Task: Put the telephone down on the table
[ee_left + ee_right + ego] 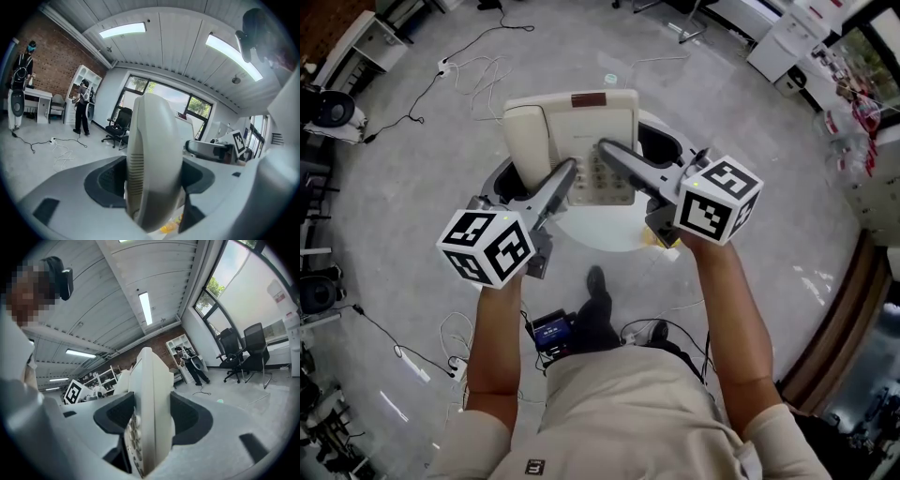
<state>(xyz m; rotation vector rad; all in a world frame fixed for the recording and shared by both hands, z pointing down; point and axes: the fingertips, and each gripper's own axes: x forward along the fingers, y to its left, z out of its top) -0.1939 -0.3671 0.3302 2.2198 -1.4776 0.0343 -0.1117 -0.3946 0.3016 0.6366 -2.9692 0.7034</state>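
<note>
A cream telephone [572, 131], keypad facing up, is held over the small round white table [600, 236]. My left gripper [569, 174] is shut on its left edge and my right gripper [607, 148] is shut on its right edge. In the left gripper view the telephone [154, 154] stands on edge between the two grey jaws of the left gripper [154, 187]. The right gripper view has the telephone [152, 399] clamped the same way in the right gripper [150, 427], with keypad buttons [133, 439] along its lower left. Whether the telephone touches the table is hidden.
A small yellow object [661, 240] lies on the table's right side. Cables [478, 70] trail over the grey floor beyond the table. White cabinets [787, 42] stand far right. Office chairs [248, 352] and people [82, 108] are in the background.
</note>
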